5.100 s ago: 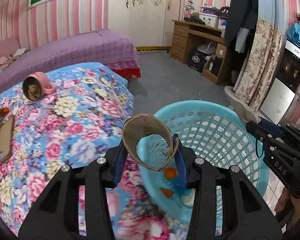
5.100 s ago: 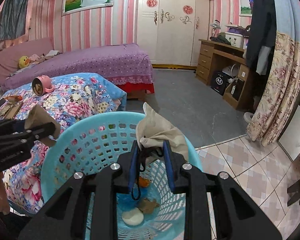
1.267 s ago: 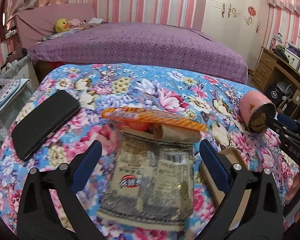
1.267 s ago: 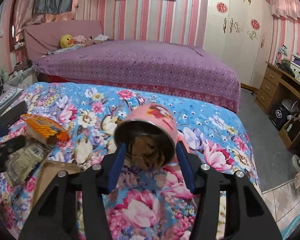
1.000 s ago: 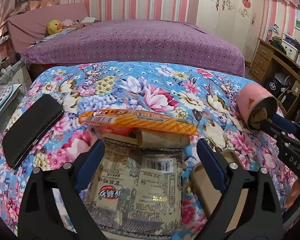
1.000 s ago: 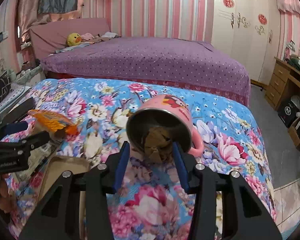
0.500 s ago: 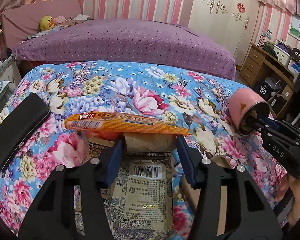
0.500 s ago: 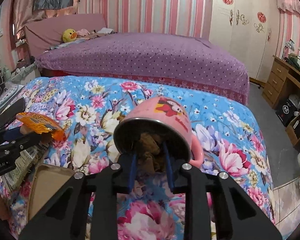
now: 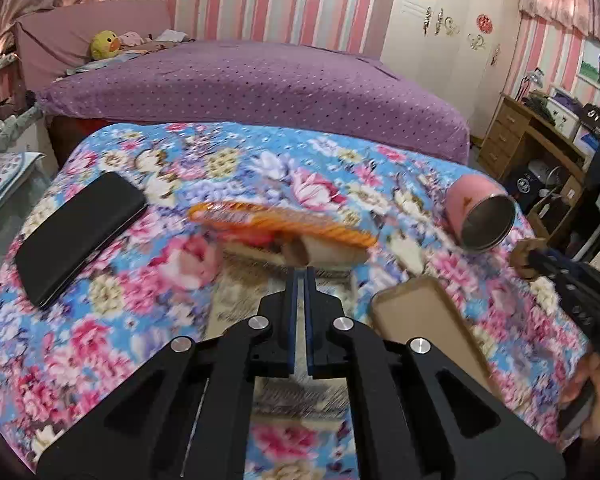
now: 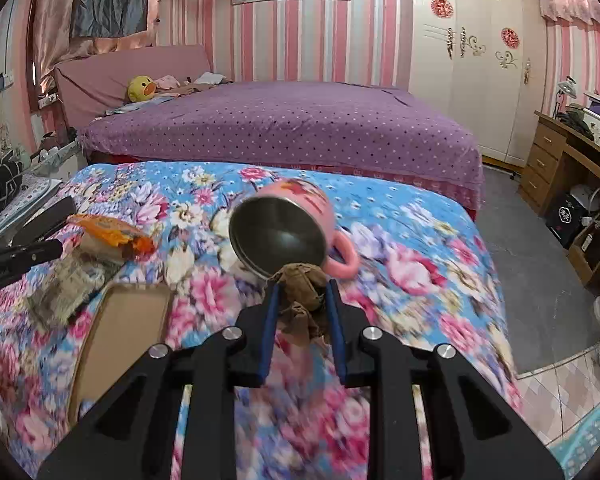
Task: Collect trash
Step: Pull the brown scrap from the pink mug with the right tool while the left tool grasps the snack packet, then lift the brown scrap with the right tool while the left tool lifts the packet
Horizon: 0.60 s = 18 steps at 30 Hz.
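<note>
My left gripper (image 9: 300, 270) is shut on the near edge of a flat printed snack packet (image 9: 244, 284) lying on the floral table cover. An orange wrapper (image 9: 284, 222) and a brown paper roll (image 9: 324, 252) lie just beyond its tips. My right gripper (image 10: 300, 286) is shut on a crumpled brown paper wad (image 10: 302, 280), held just outside the mouth of a pink mug (image 10: 292, 226) lying on its side. The mug now looks hollow inside. The right gripper with the wad also shows in the left wrist view (image 9: 534, 258).
A black phone (image 9: 80, 232) lies at the table's left. A tan phone case (image 9: 424, 328) lies between the grippers. The blue basket's rim (image 10: 584, 446) shows at the lower right. A purple bed (image 9: 260, 88) stands behind the table.
My left gripper closed from wide open onto the snack packet's edge. My right gripper closed on the paper wad inside the mug and pulled it out; the mug rolled slightly.
</note>
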Motion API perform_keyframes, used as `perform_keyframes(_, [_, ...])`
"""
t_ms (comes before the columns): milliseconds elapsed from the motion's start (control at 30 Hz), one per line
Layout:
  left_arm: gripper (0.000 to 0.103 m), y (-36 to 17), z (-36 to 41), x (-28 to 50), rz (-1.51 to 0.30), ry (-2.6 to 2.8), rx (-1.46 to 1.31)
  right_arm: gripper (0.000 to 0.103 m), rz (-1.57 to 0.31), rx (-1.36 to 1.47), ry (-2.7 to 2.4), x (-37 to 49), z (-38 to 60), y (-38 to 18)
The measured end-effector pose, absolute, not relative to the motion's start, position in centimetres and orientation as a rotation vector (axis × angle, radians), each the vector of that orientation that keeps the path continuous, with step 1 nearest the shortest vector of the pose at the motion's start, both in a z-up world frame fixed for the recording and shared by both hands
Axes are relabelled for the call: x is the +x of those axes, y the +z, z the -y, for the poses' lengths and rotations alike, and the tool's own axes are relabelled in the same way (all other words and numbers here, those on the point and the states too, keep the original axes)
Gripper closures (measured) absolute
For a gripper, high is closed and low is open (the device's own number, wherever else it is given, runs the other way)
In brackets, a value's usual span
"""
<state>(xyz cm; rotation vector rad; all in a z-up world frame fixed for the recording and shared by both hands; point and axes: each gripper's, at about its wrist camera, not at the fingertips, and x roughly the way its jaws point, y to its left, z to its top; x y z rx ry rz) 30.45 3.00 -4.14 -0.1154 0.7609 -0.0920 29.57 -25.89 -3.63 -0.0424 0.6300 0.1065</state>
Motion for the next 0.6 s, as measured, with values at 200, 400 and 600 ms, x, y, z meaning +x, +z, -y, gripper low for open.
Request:
perform_keyframes(200, [0.035, -4.7, -3.7, 28.8, -0.780, -0.027, -0.101, 0.079, -0.628, -0.012, 0.089, 26.5, 27.8, -3.2])
perform_keyframes(400, [0.029, -6.6, -4.7, 28.5, -0.850, 0.035, -0.099, 0.079, -0.652, 0.020, 0.073, 23.1, 29.6, -4.2])
perform_keyframes(600, [0.028, -8.2, -5.8, 29.1, -0.898, 0.056, -0.136, 0.079, -0.656, 0.026, 0.082, 23.0, 30.4, -4.8])
